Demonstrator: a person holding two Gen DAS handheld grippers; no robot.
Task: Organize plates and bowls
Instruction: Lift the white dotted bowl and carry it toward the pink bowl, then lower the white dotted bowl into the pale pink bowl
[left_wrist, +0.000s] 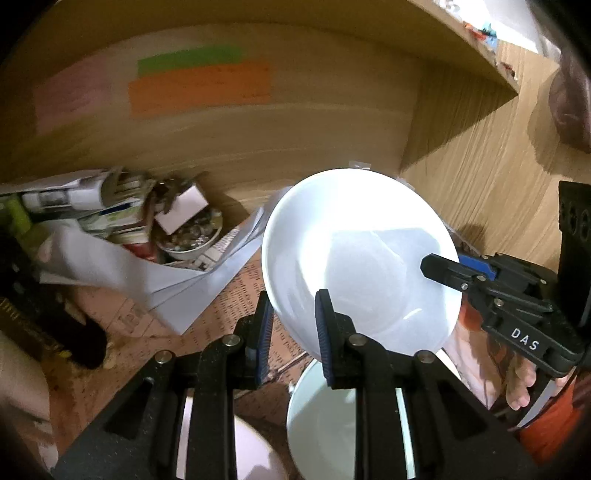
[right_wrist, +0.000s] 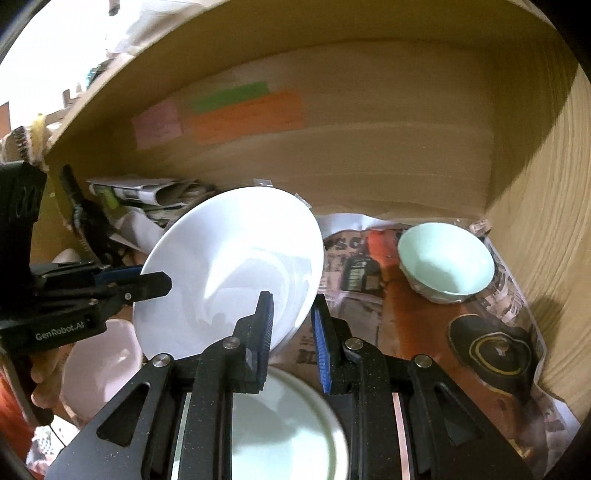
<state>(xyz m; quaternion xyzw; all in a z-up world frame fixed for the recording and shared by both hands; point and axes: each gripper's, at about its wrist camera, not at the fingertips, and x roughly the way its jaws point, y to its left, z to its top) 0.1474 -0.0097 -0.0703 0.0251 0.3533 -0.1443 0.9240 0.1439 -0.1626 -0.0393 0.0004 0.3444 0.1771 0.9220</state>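
Note:
A white deep plate (left_wrist: 362, 254) (right_wrist: 229, 266) hangs tilted in the air inside a wooden cupboard, held from both sides. My left gripper (left_wrist: 293, 306) (right_wrist: 159, 282) is shut on its rim at one edge. My right gripper (right_wrist: 291, 306) (left_wrist: 443, 267) is shut on the opposite rim. Below the plate a pale green plate (right_wrist: 288, 424) (left_wrist: 332, 421) lies on the shelf, with a pink bowl (right_wrist: 99, 362) (left_wrist: 255, 454) next to it. A pale green bowl (right_wrist: 447, 266) stands upright at the back right.
Newspaper (right_wrist: 354, 266) lines the shelf. A black lid with a gold ring (right_wrist: 495, 347) lies at the right, near the wooden side wall (right_wrist: 546, 206). Loose papers (left_wrist: 166, 280) and a small bowl of oddments (left_wrist: 192, 236) crowd the back left. Coloured notes (left_wrist: 199, 88) are stuck on the back wall.

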